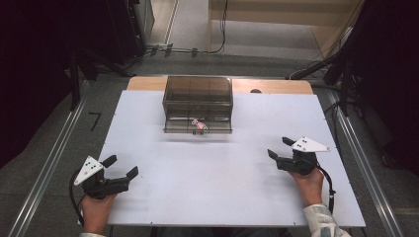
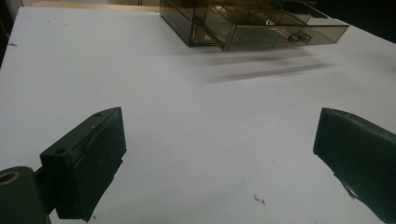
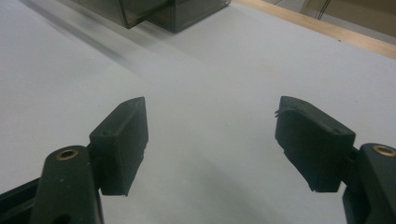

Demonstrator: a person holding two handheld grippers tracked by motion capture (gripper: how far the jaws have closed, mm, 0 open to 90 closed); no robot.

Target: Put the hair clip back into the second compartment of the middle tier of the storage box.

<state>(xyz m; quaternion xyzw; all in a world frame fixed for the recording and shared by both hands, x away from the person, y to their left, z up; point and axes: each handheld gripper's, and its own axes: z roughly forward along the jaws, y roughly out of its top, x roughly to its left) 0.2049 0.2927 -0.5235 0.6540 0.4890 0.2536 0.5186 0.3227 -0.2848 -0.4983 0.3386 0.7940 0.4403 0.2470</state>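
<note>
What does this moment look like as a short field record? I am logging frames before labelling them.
surface: white table top
main object: smoked see-through drawer box at the far middle of the table
drawer state: bottom drawer pulled out toward the person
drawer contents: small pink and white item, too small to identify
left gripper: open, holding nothing, near left corner
right gripper: open, holding nothing, near right side
contact with box: none

A smoky transparent plastic drawer box (image 1: 197, 103) sits upper centre on the white desk (image 1: 222, 173). The left claw (image 1: 121, 166) lies lower left. The right claw (image 1: 279, 147) lies at right.
</note>
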